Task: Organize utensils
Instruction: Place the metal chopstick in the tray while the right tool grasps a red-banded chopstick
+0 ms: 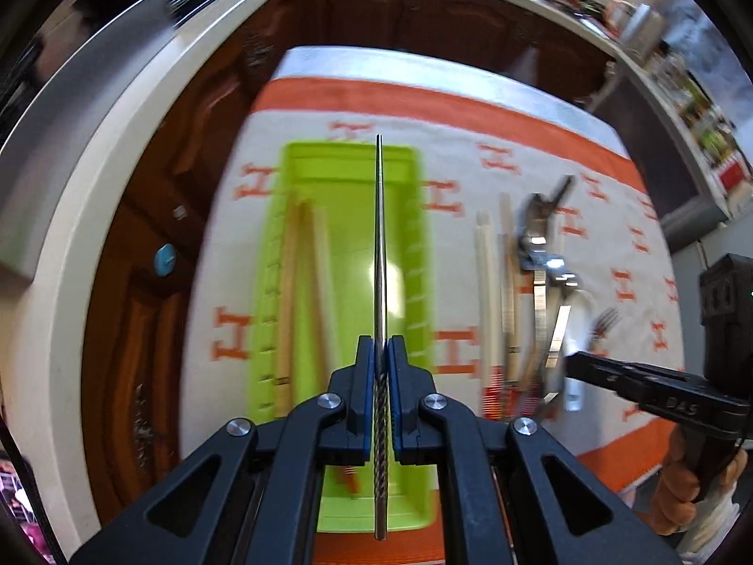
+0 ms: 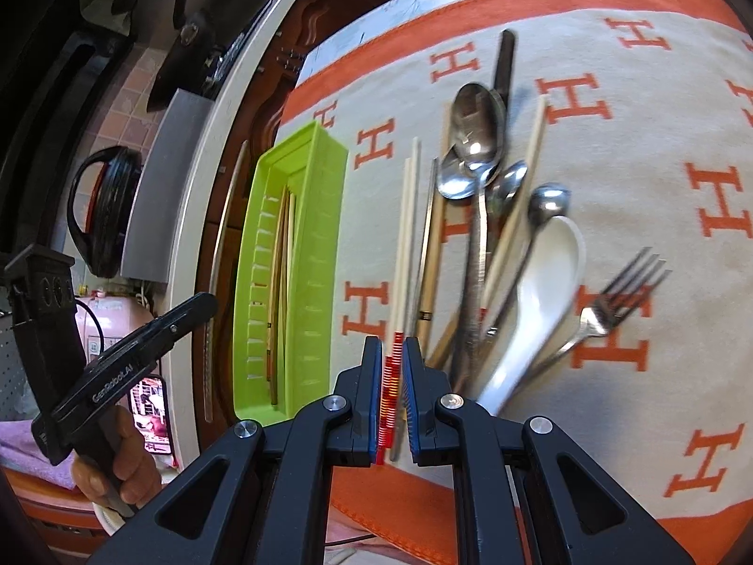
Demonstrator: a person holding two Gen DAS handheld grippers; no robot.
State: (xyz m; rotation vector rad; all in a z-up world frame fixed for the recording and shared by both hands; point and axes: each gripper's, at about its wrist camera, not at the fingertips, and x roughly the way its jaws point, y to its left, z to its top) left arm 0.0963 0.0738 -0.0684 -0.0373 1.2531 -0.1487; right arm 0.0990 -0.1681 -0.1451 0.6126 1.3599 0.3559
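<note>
The left tool (image 1: 381, 353) is closed on a thin metal chopstick (image 1: 380, 245), which has a twisted grip part between the blue pads (image 1: 364, 376) and a fine point at the far end. In the left wrist view this chopstick hangs over the green tray (image 1: 414, 245), along its length. In the tray lie some wooden chopsticks (image 1: 301, 282), close to its left wall.

The right tool (image 2: 391, 367) is narrow and grips a white chopstick (image 2: 404, 245) at its end with red stripes. A second white chopstick lies just beside it; I cannot tell if this one is gripped too. Both stretch away from the tool over the cloth.

To the right of the tray, well apart from it, the other utensils lie in a loose heap on the surface, which is covered with a beige cloth (image 2: 659, 141) with orange H letters and an orange border. In the heap are a white ceramic spoon (image 2: 541, 292), several metal spoons (image 2: 475, 127) that cross each other, more pale chopsticks, and a dark handle at the far side. A metal fork (image 2: 616, 301) lies at the right edge of the heap, its prongs pointing away.

Behind the surface stand brown wooden cabinet doors (image 1: 376, 14).
</note>
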